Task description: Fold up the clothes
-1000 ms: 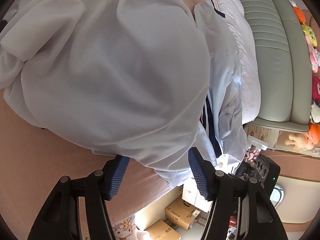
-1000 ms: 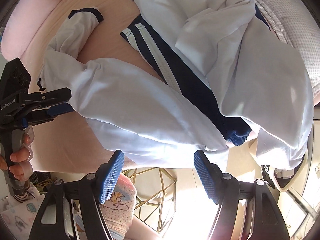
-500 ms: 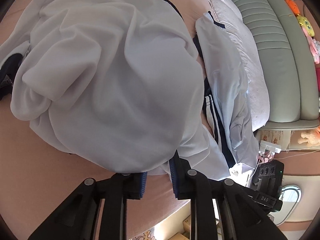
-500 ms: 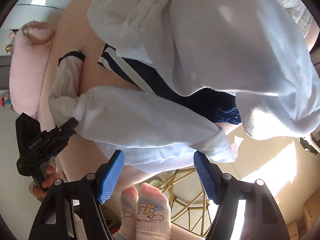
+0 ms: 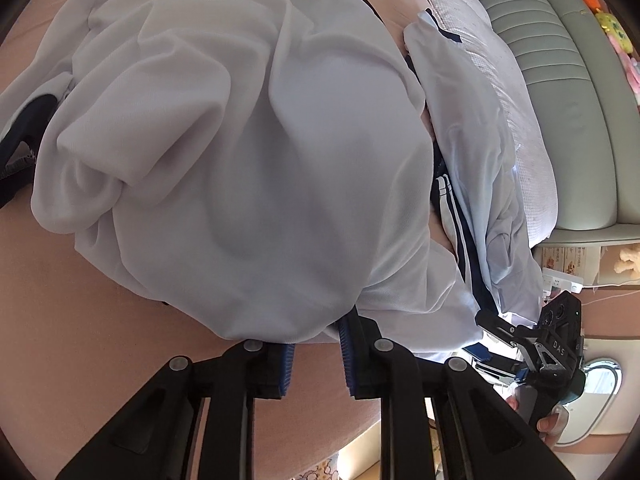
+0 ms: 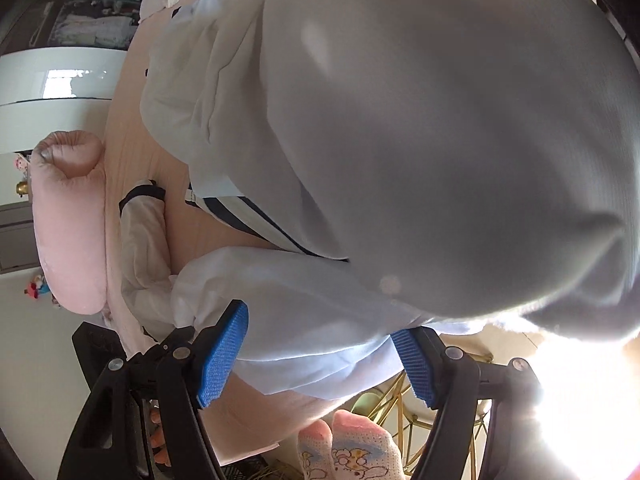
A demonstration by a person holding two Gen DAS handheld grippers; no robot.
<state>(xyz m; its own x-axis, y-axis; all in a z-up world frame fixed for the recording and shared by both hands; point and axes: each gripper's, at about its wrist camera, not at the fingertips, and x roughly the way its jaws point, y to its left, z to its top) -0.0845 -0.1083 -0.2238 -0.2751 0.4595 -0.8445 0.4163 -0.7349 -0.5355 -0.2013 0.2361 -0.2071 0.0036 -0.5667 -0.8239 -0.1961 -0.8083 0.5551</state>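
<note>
A white jacket [image 5: 240, 160] with navy stripes [image 5: 460, 248] lies crumpled on the pink bed [image 5: 80, 320]. My left gripper [image 5: 316, 360] is at the jacket's near hem, its blue pads drawn close together with the cloth's edge over their tips, shut on it. In the right wrist view the jacket [image 6: 440, 140] bulges close to the lens. My right gripper [image 6: 318, 356] stands open and wide, with a white fold of the jacket lying between its pads. The left wrist view also shows the right gripper [image 5: 486, 336], held by a hand at the bed's right edge.
A pink pillow [image 6: 68, 220] lies at the bed's far side. A grey-green headboard [image 5: 560, 80] and a quilted blanket [image 5: 520, 120] run along the right, with plush toys [image 5: 612, 28] beyond. The person's socked feet [image 6: 348, 452] and a gold wire frame [image 6: 384, 412] are below the bed's edge.
The left jaws have closed from wide apart onto the jacket's hem. The right gripper has rolled and come closer, so the white fold now lies between its pads.
</note>
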